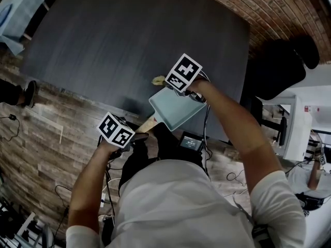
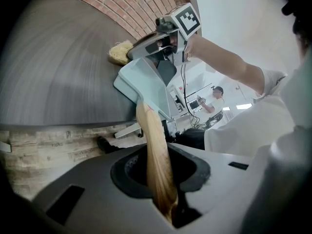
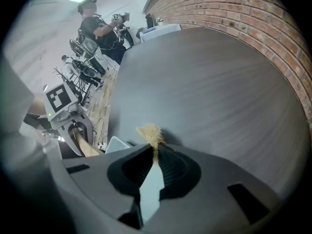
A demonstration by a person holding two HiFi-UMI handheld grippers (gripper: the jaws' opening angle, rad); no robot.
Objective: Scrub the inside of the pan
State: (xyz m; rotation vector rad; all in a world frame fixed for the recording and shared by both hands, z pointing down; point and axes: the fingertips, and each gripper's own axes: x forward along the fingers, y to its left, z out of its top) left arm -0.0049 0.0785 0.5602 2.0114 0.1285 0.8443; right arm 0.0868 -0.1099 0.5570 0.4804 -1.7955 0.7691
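Scrubbing step, by the look of it, at or just short of contact. Holding the pan (image 1: 176, 110) up by its wooden handle (image 2: 148, 130) in the left tongs (image 2: 161, 172), pinched narrow round that handle near its butt end. Holding it tilted over the near edge of the dark worktop (image 1: 129, 40), open side up, handle towards the body; pale blue-green and squarish.

Gripping a tuft of straw-coloured scrubber (image 3: 151, 133) in the right tongs (image 3: 154, 152), closed down on it, with only the frayed end poking out past the tips. Pointing those tongs steeply down over the pan's far corner, with bare pan floor showing through the gap behind the pinch.

Cannot tell whether the scrubber presses on the pan or sits just past its far rim. From the left gripper view, appears to lie at or beyond that rim, with the worktop behind it.

Next, probably: bring the scrubber inside the rim, press it onto the floor and work it across in strokes, walls and corners included. Calls for a firm left grip, so as not to let the pan swing on its long handle. Calls also for modest pressure, so as not to drag the tuft out of the pinch. No dirt or suds to be made out inside the pan.
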